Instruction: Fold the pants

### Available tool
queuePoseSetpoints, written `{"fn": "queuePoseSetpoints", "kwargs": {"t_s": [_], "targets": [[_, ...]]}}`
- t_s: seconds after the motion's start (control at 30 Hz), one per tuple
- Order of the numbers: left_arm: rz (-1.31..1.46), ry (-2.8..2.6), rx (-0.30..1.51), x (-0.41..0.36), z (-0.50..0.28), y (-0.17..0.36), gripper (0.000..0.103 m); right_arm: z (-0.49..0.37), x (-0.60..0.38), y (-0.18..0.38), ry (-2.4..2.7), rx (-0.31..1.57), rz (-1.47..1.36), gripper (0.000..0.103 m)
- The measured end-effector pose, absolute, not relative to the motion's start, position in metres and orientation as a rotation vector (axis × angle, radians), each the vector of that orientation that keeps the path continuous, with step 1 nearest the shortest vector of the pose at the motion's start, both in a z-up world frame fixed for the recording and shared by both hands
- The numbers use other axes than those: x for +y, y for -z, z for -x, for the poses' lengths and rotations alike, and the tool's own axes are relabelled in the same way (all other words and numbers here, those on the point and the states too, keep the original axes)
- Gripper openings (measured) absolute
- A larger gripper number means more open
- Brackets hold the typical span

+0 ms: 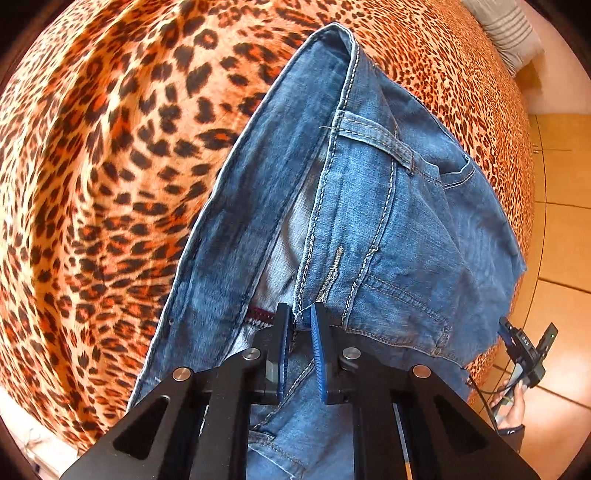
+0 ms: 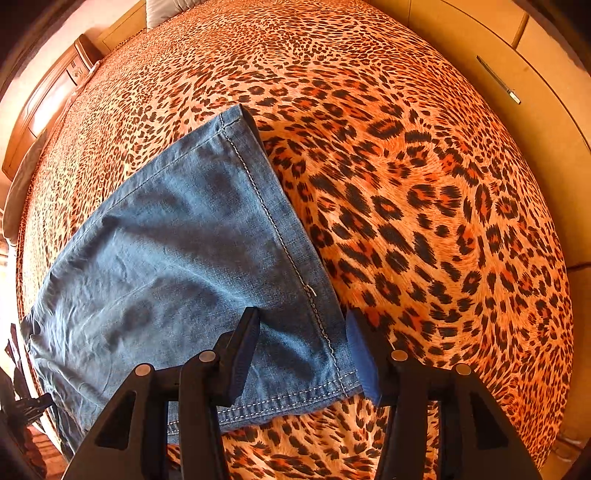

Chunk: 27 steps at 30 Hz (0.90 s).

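Note:
Blue denim pants [image 1: 369,206] lie on a leopard-print bedspread [image 1: 92,166]. In the left wrist view the waist end with a belt loop and pockets shows, and my left gripper [image 1: 300,325] is shut on the waistband fabric at the fly seam. In the right wrist view the leg end of the pants [image 2: 177,251] lies flat, its hem near the camera. My right gripper [image 2: 303,332] is open, its two fingers straddling the stitched side seam just above the hem corner.
The bedspread [image 2: 424,184] covers the bed. A grey pillow [image 1: 506,29] lies at the bed's far corner. Tiled floor [image 1: 557,229] is beside the bed. A wooden headboard [image 2: 48,107] and a cupboard front [image 2: 498,81] border the bed.

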<state>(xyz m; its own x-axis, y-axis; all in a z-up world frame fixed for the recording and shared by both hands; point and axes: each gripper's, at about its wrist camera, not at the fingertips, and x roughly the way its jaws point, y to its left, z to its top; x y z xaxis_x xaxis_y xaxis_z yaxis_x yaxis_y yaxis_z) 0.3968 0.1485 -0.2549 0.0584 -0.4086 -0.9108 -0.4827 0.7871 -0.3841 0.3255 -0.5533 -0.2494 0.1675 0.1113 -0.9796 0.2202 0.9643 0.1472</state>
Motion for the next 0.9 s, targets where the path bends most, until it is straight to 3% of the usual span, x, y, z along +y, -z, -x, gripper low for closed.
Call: {"fn": "queuePoseSetpoints", "kwargs": {"t_s": [0.13, 0.3, 0.33, 0.37, 0.43, 0.7, 0.9], "targets": [[0.658, -0.096, 1.584, 0.140, -0.381, 0.244, 0.011, -0.316, -0.555, 0.240, 0.052, 1.384, -0.299, 0.049], [0.509, -0.054, 1.405, 0.142, -0.400, 0.191, 0.013, -0.325, -0.565, 0.220, 0.028, 1.337, -0.335, 0.050], [0.506, -0.063, 1.375, 0.144, -0.410, 0.182, 0.021, -0.330, -0.570, 0.217, 0.021, 1.327, -0.360, 0.050], [0.521, -0.053, 1.347, 0.149, -0.422, 0.175, 0.045, -0.337, -0.574, 0.215, 0.010, 1.321, -0.388, 0.051], [0.564, -0.032, 1.313, 0.158, -0.445, 0.169, 0.071, -0.358, -0.579, 0.213, -0.018, 1.311, -0.436, 0.057], [0.582, -0.040, 1.359, 0.176, -0.510, 0.194, 0.071, -0.429, -0.565, 0.224, -0.038, 1.297, -0.392, 0.065], [0.529, -0.055, 1.387, 0.172, -0.542, 0.210, 0.072, -0.460, -0.545, 0.245, -0.036, 1.344, -0.300, 0.065]]}}
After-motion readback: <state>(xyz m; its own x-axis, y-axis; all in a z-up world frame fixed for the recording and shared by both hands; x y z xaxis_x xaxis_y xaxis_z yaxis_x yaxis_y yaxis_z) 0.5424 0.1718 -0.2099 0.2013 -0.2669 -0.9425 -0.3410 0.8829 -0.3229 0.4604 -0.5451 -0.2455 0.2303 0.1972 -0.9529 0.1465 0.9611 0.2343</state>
